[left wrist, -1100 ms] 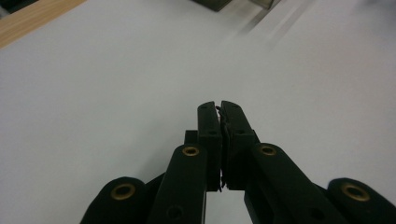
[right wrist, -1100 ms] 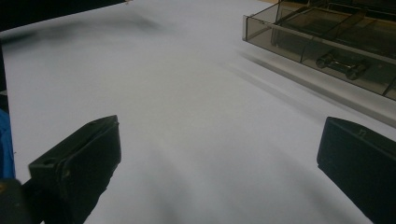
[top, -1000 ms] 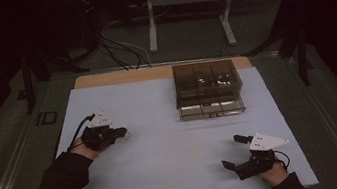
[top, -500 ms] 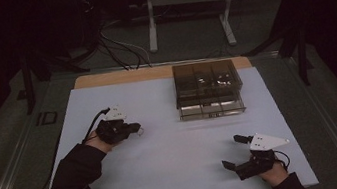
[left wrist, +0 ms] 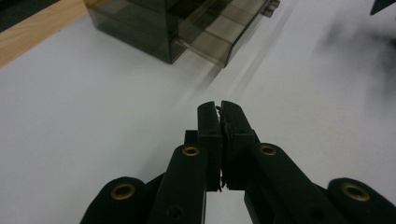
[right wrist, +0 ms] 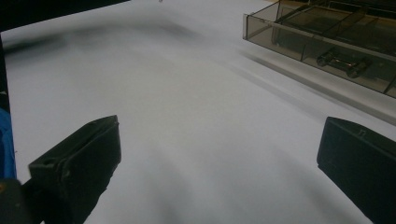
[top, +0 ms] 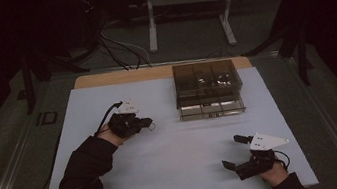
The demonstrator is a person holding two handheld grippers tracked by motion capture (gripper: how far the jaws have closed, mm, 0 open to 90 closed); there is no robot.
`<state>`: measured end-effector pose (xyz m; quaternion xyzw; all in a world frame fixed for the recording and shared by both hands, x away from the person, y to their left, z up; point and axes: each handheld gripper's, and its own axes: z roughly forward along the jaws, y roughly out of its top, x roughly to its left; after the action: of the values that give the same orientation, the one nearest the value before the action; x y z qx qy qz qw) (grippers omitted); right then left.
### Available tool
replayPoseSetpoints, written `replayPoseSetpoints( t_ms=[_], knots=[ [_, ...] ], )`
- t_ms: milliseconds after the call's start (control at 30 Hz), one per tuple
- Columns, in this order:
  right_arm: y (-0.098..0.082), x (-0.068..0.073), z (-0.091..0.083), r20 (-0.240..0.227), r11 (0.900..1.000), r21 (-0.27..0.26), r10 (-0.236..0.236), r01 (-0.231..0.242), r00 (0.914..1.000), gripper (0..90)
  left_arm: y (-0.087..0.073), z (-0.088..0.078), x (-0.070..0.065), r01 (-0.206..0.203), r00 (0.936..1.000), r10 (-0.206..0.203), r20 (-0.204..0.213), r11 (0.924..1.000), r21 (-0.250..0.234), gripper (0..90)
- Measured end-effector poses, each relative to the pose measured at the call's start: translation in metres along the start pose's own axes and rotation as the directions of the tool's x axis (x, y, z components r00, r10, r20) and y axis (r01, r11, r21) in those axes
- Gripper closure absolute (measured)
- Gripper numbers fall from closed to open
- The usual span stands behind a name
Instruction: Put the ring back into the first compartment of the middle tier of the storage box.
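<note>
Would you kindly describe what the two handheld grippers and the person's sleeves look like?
Both tools are black. The left black handheld gripper and the right black handheld gripper each carry a pale three-cornered plate and a thin black cable. Each claw has blocky black jaws on arms with brass-coloured rivets. The dark long sleeve covers the left forearm.

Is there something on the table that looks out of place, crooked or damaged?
Nothing looks damaged or spilled. The smoky plastic organizer box sits square on the white table, its bottom drawer pulled partly out with a small dark part inside. The left gripper is shut, the right gripper open.

Black fingers [left wrist: 219, 135], brass screws, dark sleeves [top: 85, 162]
</note>
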<state>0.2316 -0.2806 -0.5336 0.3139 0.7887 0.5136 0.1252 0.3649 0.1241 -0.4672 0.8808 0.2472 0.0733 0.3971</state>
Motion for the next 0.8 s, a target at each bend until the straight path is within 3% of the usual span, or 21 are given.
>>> replayPoseSetpoints(
  t_ms=[800],
  knots=[
    [0.000, 0.000, 0.000, 0.000, 1.000, -0.001, -0.001, 0.001, 1.0000, 0.0, 0.039, 0.024, -0.009, -0.044, 0.9972, 0.046, 0.058, 0.9987, -0.025, 90.0]
  ],
)
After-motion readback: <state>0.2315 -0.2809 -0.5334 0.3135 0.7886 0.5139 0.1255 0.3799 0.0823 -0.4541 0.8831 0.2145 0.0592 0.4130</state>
